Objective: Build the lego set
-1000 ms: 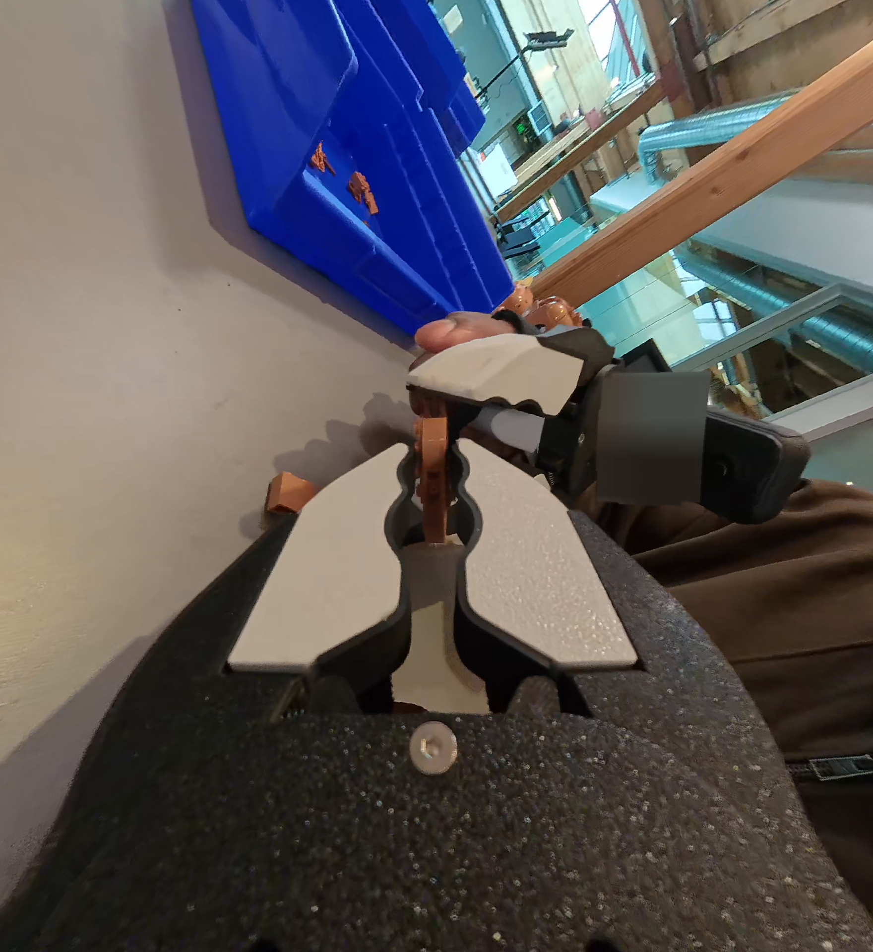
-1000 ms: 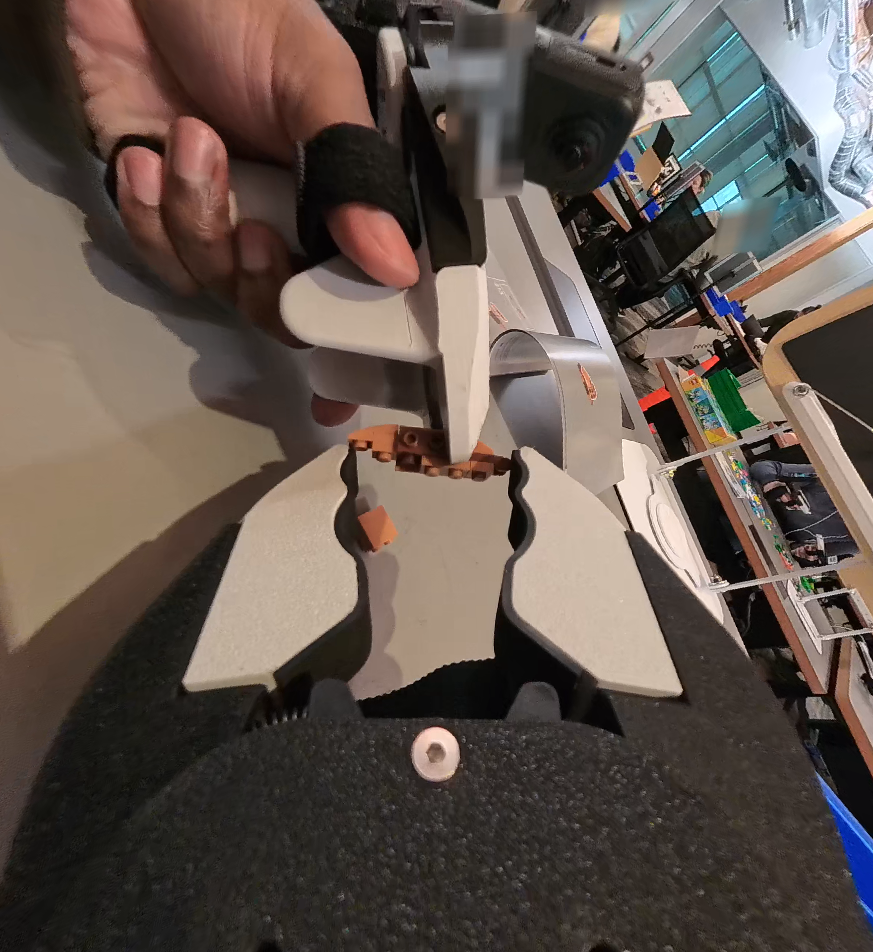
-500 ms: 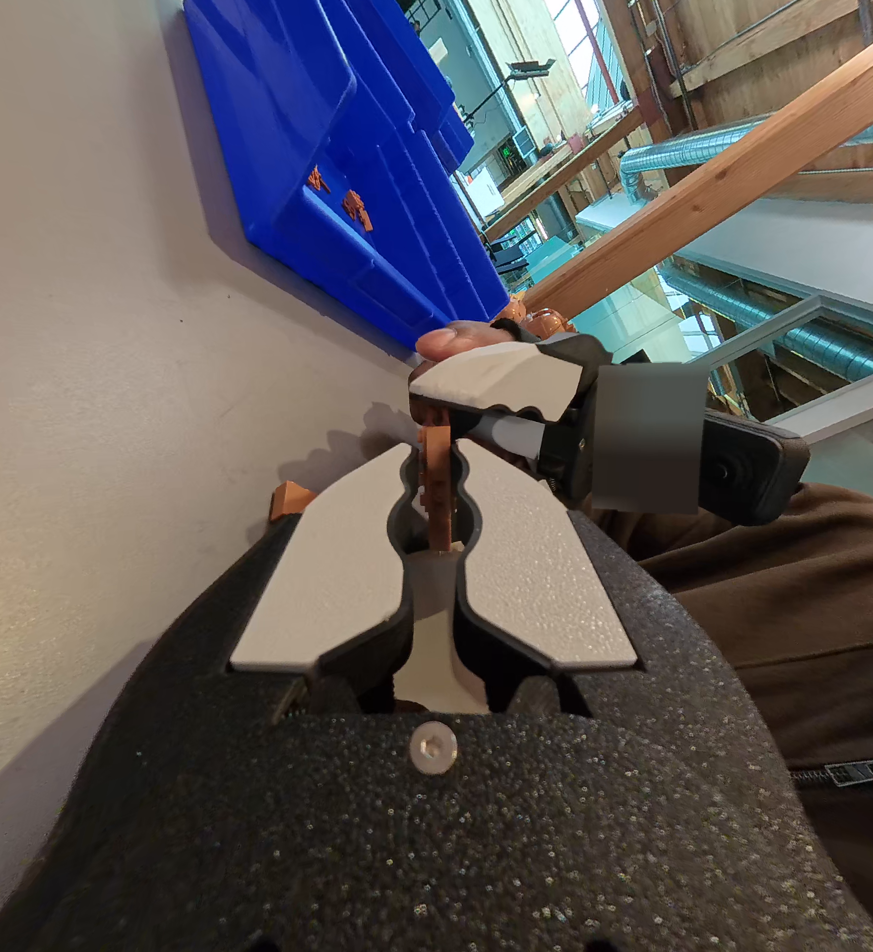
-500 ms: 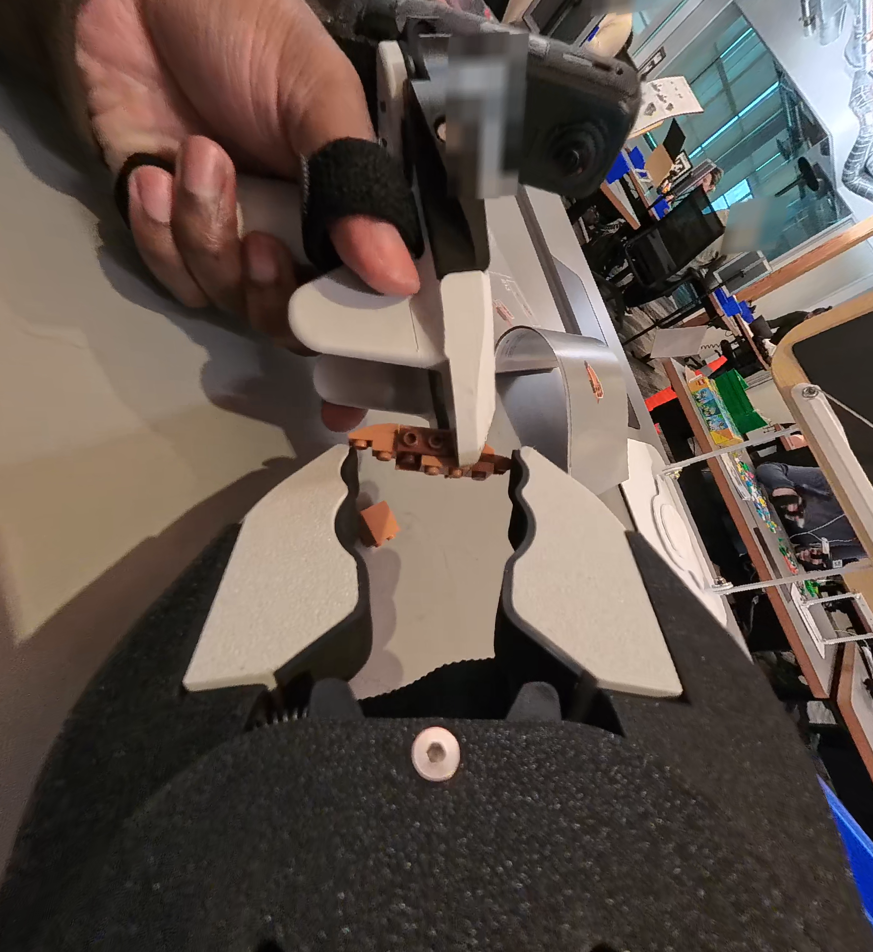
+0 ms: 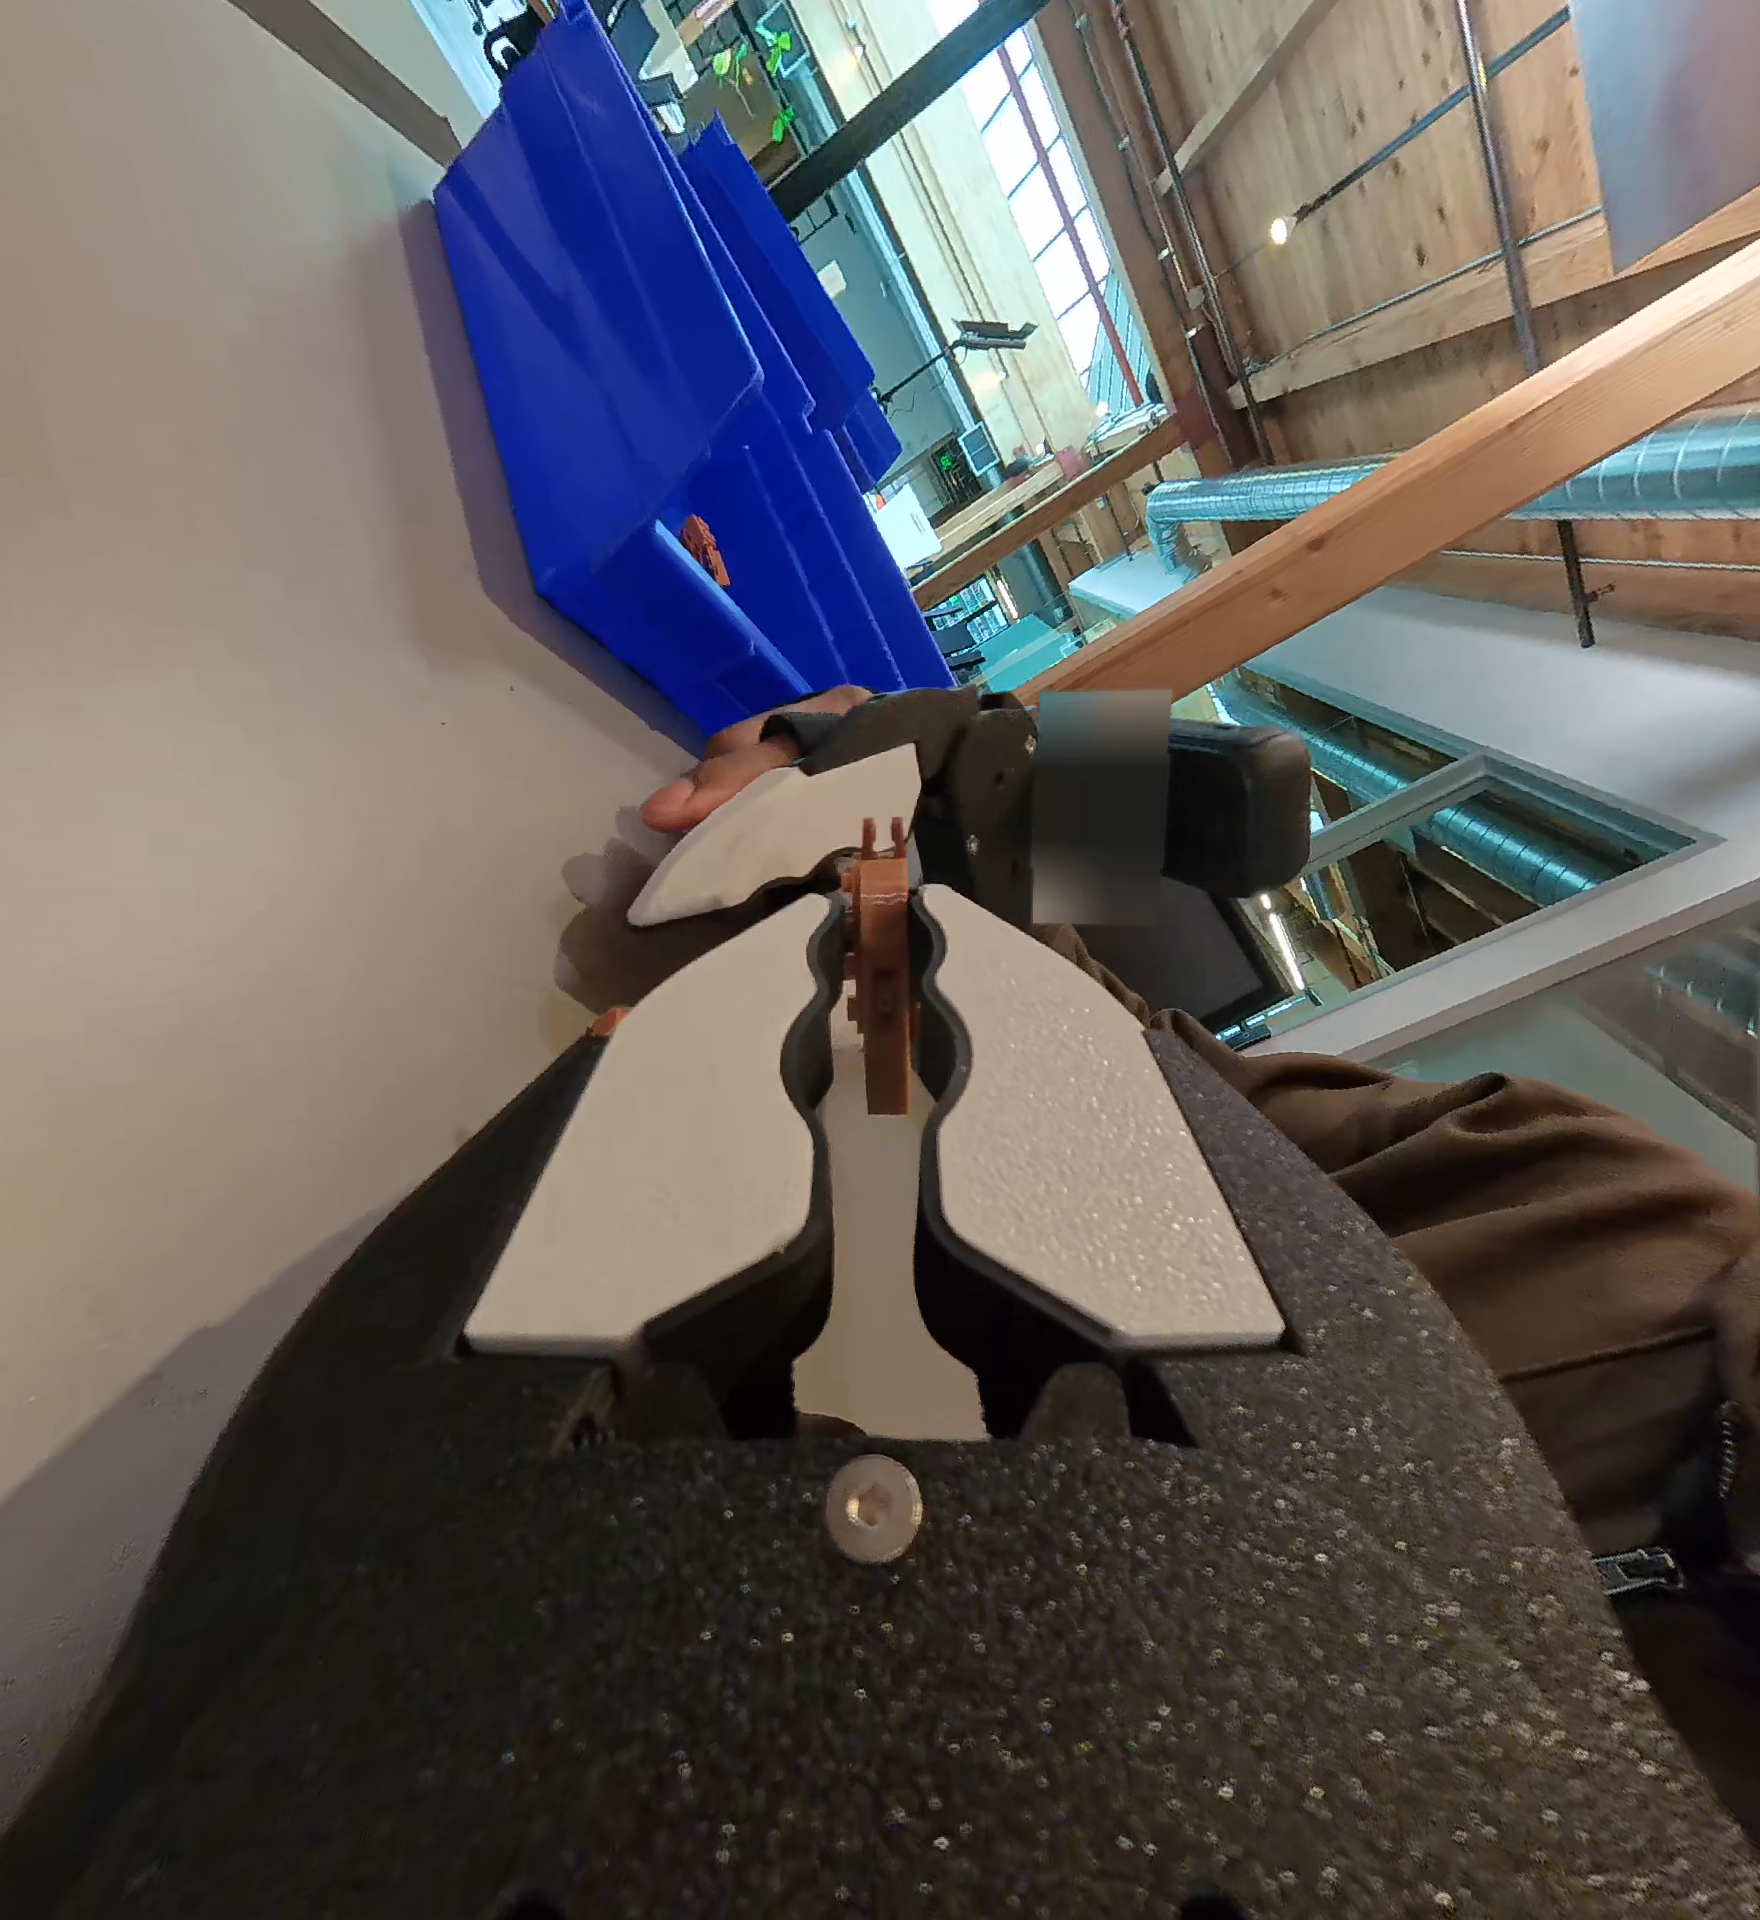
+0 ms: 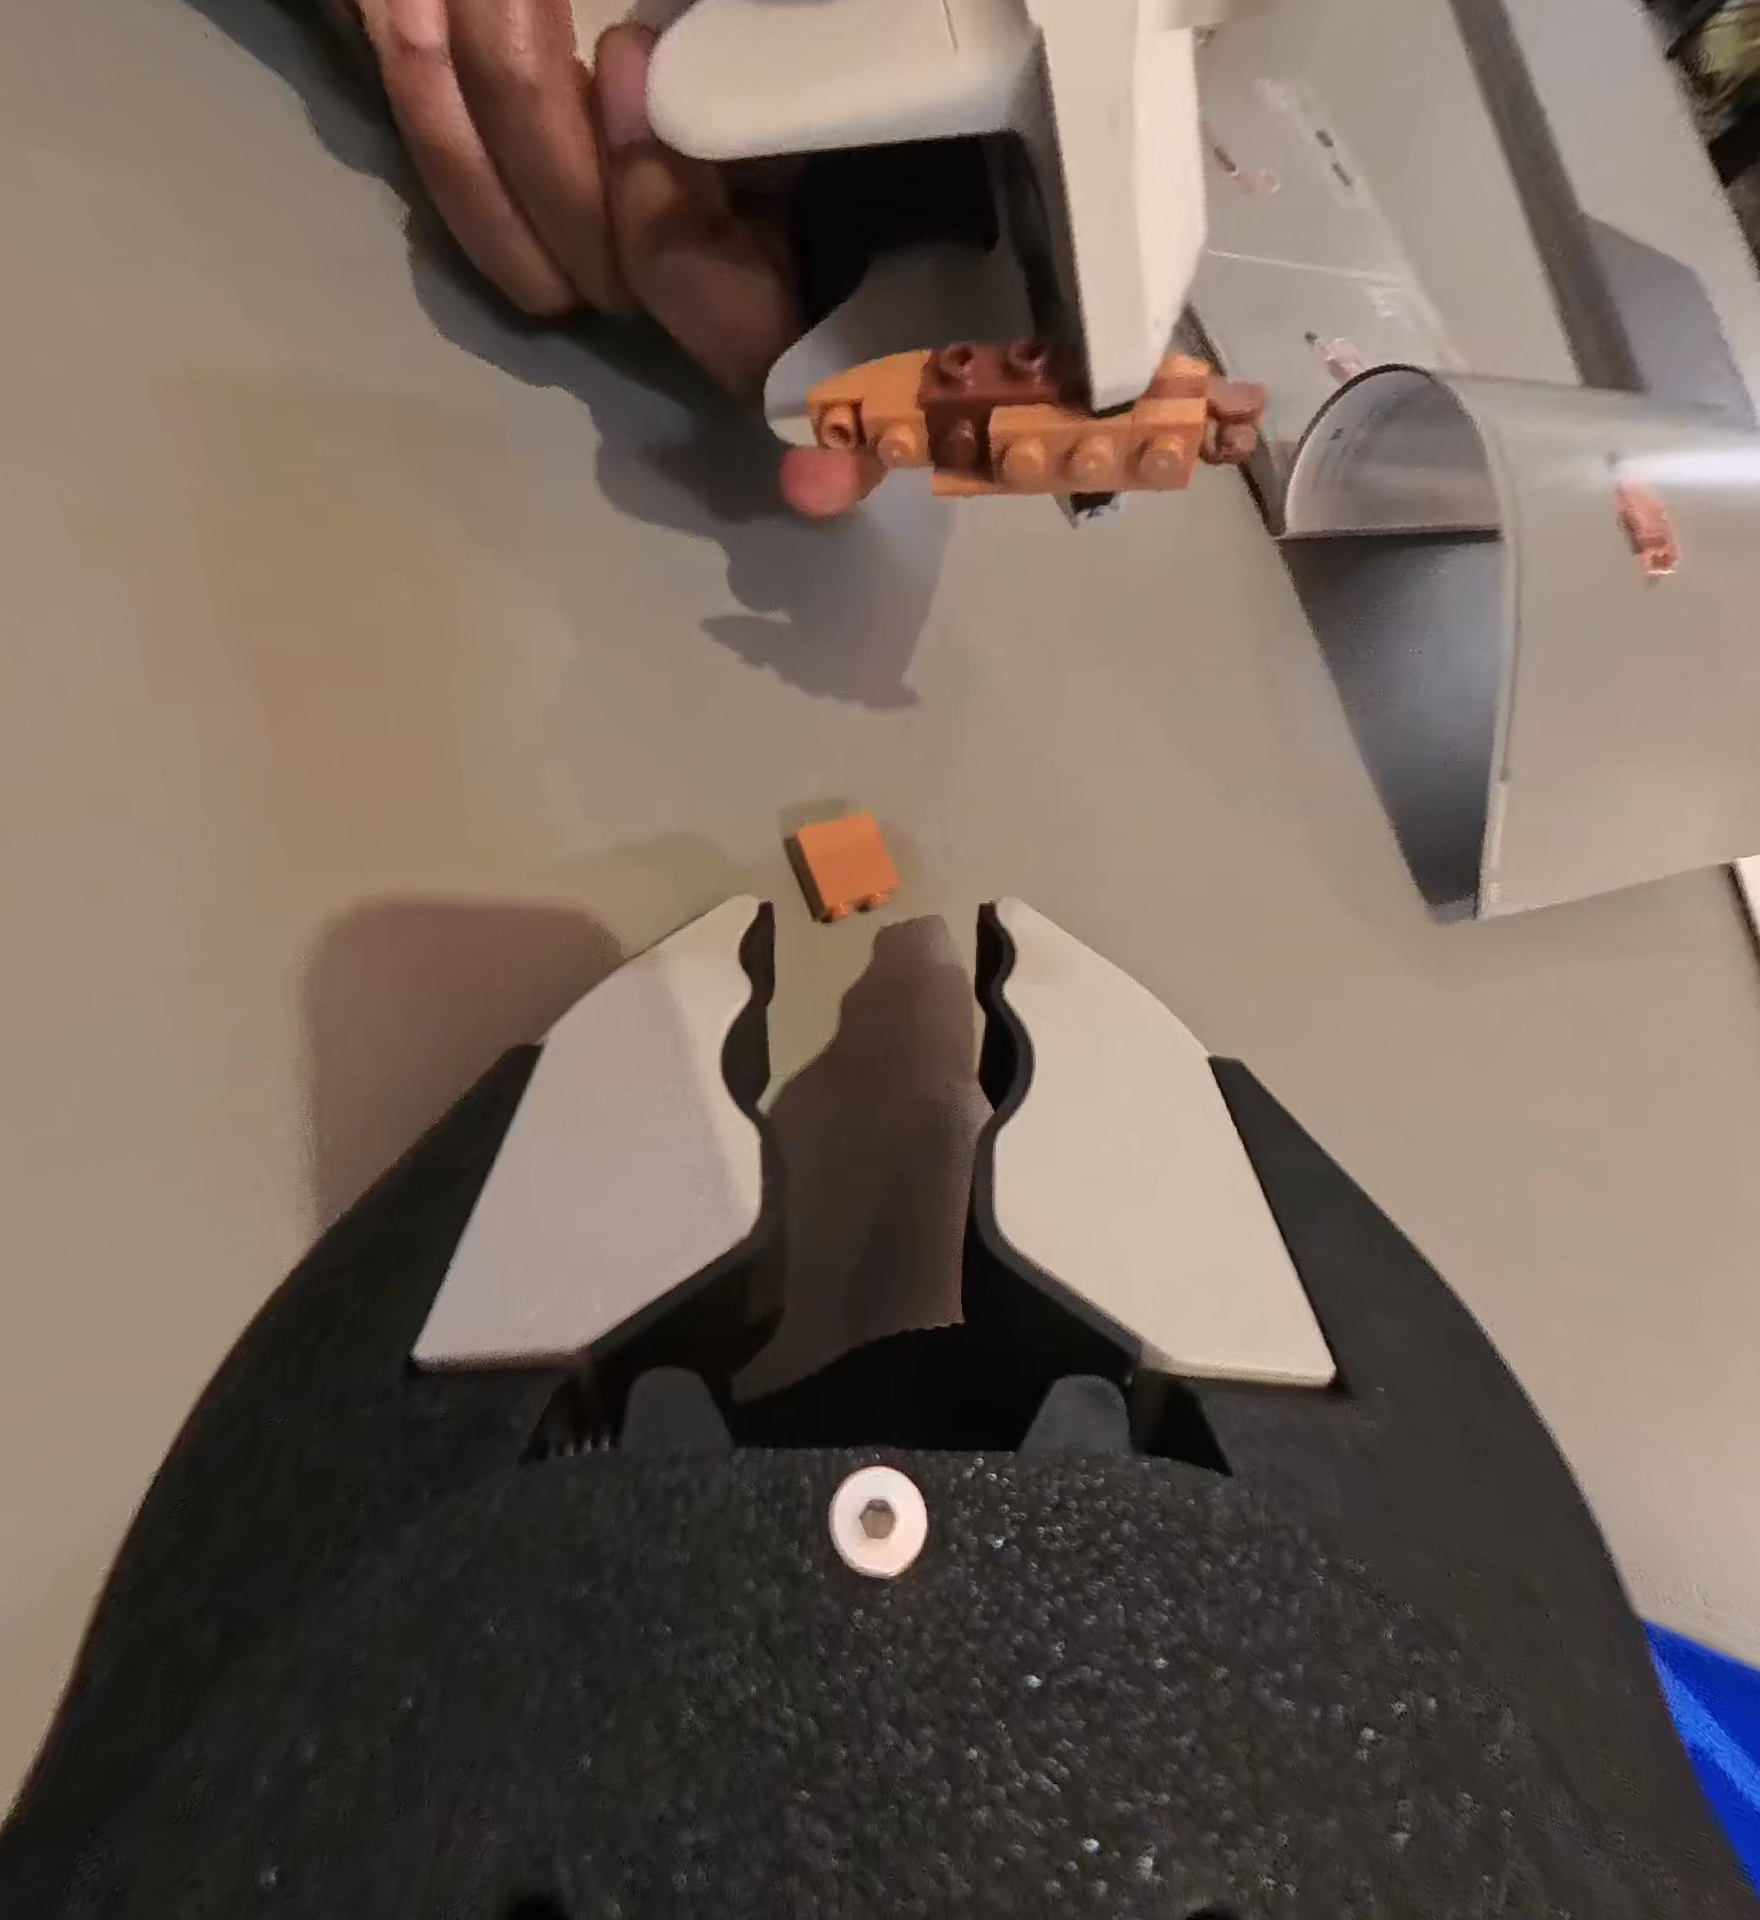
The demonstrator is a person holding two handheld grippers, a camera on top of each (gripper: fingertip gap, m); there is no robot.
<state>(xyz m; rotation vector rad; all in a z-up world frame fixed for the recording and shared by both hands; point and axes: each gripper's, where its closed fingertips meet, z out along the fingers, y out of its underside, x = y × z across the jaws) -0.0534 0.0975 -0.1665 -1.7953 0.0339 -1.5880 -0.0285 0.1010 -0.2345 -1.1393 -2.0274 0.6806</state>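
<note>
Left gripper (image 5: 881, 935) pinches the orange-brown lego assembly (image 6: 1021, 436) studs-outward for mating, while right gripper (image 6: 874, 914), fingers spread, straddles the loose orange brick (image 6: 843, 868).

Daylight streaming through tall windows (image 5: 1052, 218); wood-panelled wall (image 5: 1375, 156), timber beam (image 5: 1478, 436), silver ducts (image 5: 1634, 468) running overhead.

Loose brick (image 6: 843, 865) on bench (image 6: 284, 623), just before right gripper (image 6: 874, 914); lego assembly (image 6: 1021, 436) beyond, raised; bins (image 5: 647, 416) at far edge.
</note>
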